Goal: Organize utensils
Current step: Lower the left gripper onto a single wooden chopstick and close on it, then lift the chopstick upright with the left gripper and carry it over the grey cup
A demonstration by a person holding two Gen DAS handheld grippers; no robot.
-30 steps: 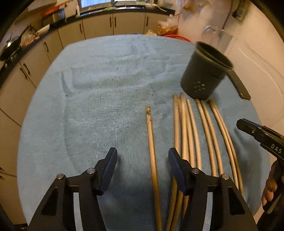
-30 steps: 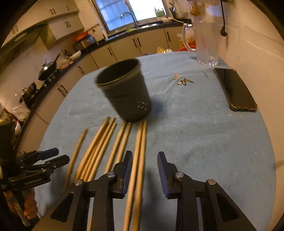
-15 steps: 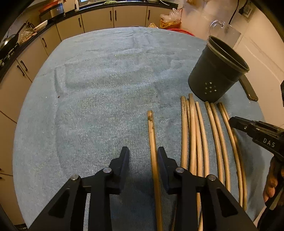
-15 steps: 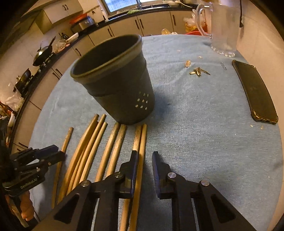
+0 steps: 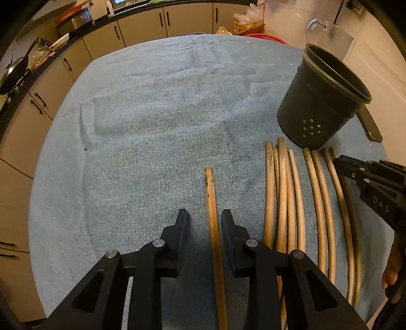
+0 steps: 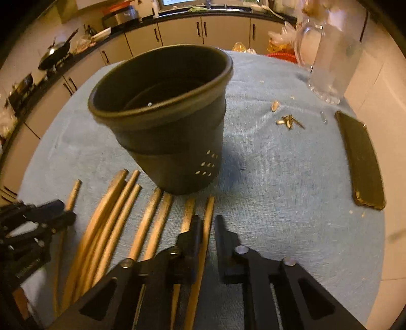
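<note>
Several wooden chopsticks (image 5: 284, 193) lie side by side on a blue towel (image 5: 152, 121) before a dark holder cup (image 5: 322, 101). One chopstick (image 5: 212, 218) lies apart on the left; my left gripper (image 5: 205, 220) straddles it, jaws narrowed with gaps on both sides. In the right wrist view the cup (image 6: 165, 121) stands just ahead. My right gripper (image 6: 208, 228) has its jaws closely around the rightmost chopstick (image 6: 206, 223), with a small gap. The right gripper also shows in the left wrist view (image 5: 355, 175).
A black phone (image 6: 362, 160) lies on the towel at the right. A glass pitcher (image 6: 332, 50) stands at the far right. Small metal bits (image 6: 289, 121) lie behind the cup. Kitchen cabinets (image 5: 177, 20) run beyond the table.
Both grippers narrowed their jaws and moved forward and down. The left one shifted right over the lone chopstick; the right one came close to the cup over the rightmost chopstick.
</note>
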